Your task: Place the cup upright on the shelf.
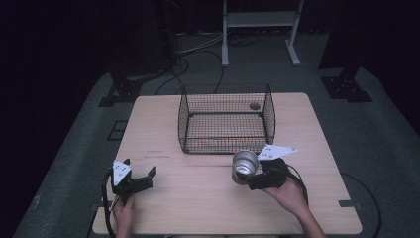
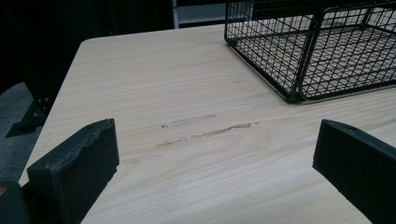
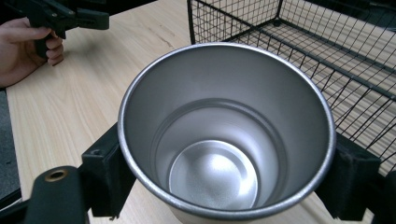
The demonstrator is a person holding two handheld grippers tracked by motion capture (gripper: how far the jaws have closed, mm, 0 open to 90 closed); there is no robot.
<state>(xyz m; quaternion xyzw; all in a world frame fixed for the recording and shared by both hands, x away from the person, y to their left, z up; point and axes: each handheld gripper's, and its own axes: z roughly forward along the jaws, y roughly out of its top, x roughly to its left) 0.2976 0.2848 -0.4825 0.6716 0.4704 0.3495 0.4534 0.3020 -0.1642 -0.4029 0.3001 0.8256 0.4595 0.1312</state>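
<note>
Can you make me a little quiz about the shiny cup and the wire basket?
1. True or false: the metal cup is lying inside the wire basket.
2. Which gripper holds the cup? A) left gripper B) right gripper C) none
3. Fill in: the left gripper's jaws are ____ and hold nothing.

Key
1. False. The cup is outside the basket, in front of it, clamped between two jaws.
2. B.
3. Open. They stand wide apart over the bare wooden table.
</note>
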